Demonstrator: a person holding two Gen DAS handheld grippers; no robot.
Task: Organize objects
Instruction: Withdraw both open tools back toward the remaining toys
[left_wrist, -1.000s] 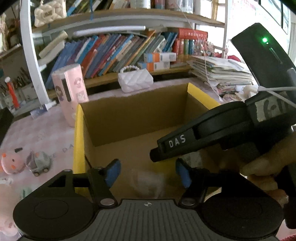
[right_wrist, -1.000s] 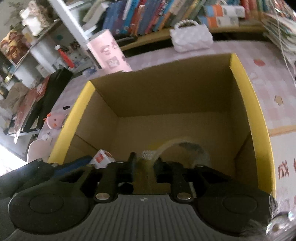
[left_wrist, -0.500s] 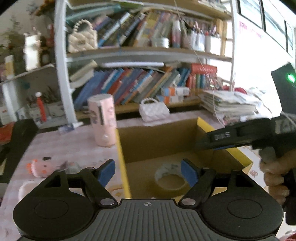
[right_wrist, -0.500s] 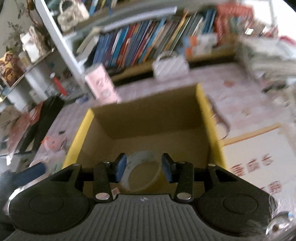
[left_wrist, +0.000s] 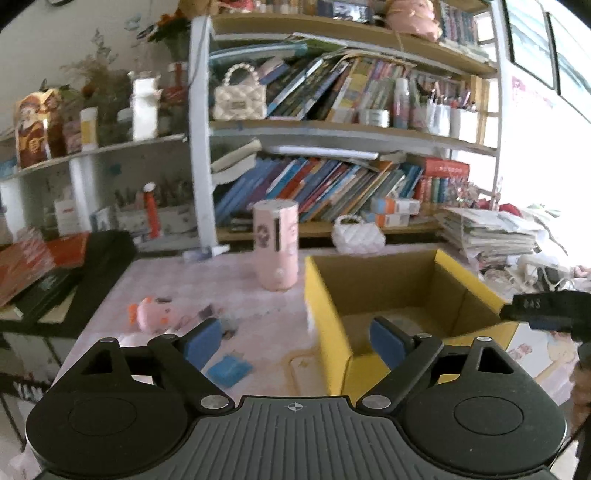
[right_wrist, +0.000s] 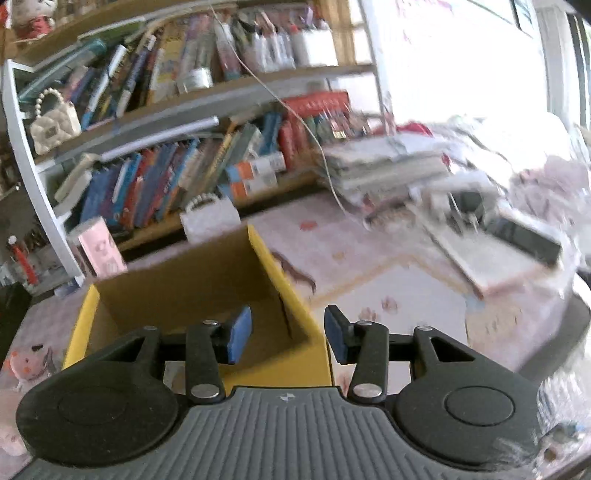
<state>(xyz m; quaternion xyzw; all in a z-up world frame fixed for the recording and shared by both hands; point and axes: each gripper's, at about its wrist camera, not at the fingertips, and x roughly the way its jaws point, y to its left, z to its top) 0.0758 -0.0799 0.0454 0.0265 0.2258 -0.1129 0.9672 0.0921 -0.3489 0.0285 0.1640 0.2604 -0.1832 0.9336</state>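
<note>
An open cardboard box with yellow rims (left_wrist: 391, 280) stands on the pink table; it also shows in the right wrist view (right_wrist: 184, 284). A tape roll (left_wrist: 402, 323) lies on its floor. My left gripper (left_wrist: 295, 339) is open and empty, above the box's near left corner. My right gripper (right_wrist: 288, 338) is open and empty, above the box's near right corner. Left of the box lie a pink plush toy (left_wrist: 155, 314) and a small blue item (left_wrist: 229, 367).
A pink cylinder (left_wrist: 276, 245) and a white quilted purse (left_wrist: 357, 236) stand behind the box. Bookshelves (left_wrist: 332, 184) fill the back. A paper stack (left_wrist: 487, 230) and clutter (right_wrist: 498, 229) lie to the right. Black and red books (left_wrist: 48, 273) lie at the left.
The right gripper let go of the tape roll into the box, opened and swung up and right. The left gripper pulled back and up from the box, staying open.
</note>
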